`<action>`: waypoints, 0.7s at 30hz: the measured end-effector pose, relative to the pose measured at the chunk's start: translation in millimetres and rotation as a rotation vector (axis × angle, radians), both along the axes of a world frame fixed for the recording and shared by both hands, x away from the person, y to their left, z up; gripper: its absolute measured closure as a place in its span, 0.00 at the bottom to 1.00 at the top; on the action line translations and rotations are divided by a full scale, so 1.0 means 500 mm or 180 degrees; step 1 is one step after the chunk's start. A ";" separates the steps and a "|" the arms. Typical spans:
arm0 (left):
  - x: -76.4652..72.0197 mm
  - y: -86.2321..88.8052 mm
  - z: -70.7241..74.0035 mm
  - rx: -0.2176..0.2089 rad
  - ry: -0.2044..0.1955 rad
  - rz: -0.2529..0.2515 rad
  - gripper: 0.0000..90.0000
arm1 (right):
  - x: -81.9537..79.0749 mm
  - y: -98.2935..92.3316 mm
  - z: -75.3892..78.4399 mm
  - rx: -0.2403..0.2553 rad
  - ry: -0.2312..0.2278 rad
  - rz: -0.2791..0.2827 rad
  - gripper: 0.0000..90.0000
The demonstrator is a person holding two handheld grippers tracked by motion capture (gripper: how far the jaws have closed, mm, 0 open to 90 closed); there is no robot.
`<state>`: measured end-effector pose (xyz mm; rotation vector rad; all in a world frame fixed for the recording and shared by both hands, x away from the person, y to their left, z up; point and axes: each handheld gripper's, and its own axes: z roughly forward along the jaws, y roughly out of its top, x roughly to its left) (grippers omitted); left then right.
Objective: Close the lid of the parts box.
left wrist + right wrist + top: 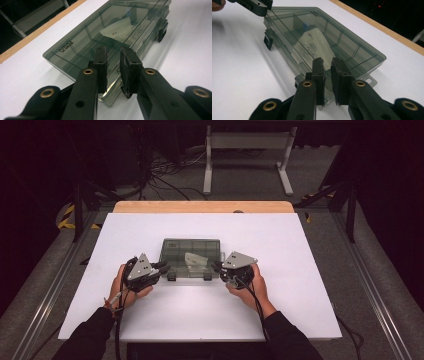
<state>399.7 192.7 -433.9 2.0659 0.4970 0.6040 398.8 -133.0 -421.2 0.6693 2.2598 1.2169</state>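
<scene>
A dark room is seen around a white table (200, 320) edged at its far side by a strip of pale wood (202, 206), with a grey metal frame (247, 150) standing on the floor beyond. A smoky transparent compartment box (190, 257) is laid flat near the middle of the table, its lid closed, and a whitish bag with writing (120, 31) is seen through the lid inside it. Two dark latches (172, 276) are set on the near edge of the box. The left claw (161, 267) is held by a hand (125, 287) at the box's near left corner; in the left gripper view its jaws are parted by a narrow gap above that corner, and nothing is pinched between them. The right claw (219, 267) is held at the box's near right corner by the other hand (250, 287); its jaws likewise stand slightly spread over the corner, gripping nothing.
</scene>
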 end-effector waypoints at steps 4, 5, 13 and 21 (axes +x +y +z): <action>0.001 0.001 0.000 -0.0030 -0.0013 -0.0011 0.76 | 0.001 0.000 -0.001 0.0004 0.0009 0.0001 0.85; 0.000 0.000 -0.001 -0.0043 0.0001 0.0001 0.73 | 0.001 0.000 -0.001 0.0009 0.0013 0.0005 0.84; 0.001 -0.001 -0.003 -0.0059 0.0011 0.0019 0.53 | 0.003 0.002 -0.003 0.0005 0.0006 -0.0036 0.67; 0.000 -0.003 -0.005 -0.0121 0.0000 0.0059 0.30 | 0.006 0.004 -0.006 0.0068 -0.0019 -0.0072 0.40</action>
